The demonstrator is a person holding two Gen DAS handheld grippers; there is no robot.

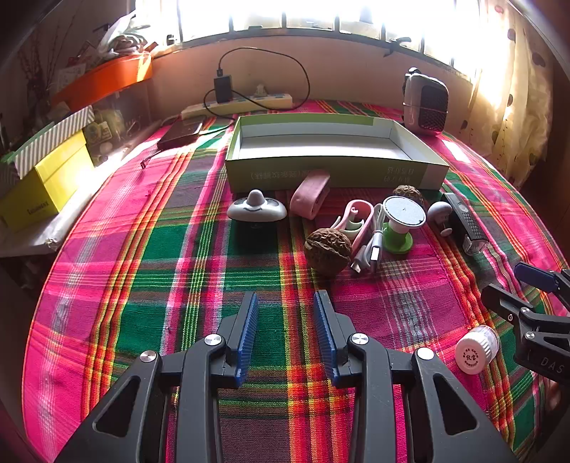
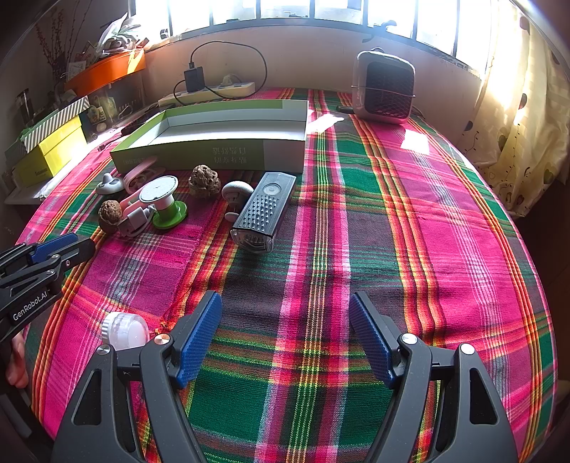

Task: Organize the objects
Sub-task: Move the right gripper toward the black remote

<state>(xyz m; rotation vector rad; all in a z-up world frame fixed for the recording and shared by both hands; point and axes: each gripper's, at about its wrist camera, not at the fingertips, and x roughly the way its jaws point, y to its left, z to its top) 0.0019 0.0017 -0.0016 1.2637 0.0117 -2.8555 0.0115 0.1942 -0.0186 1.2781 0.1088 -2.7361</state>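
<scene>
Pink band point(image 1: 310, 192) against box point(image 1: 320, 171), plain only from left wrist.

I see hard daylight pouring through the window point(image 1: 320, 14), blown out to white in both views. Sunny patches fall on the plaid cloth point(image 2: 413, 139) and the curtain point(image 2: 516, 117) glows. Fisheye bending curves the edges; corners go dark. Focus stays sharp.
</scene>
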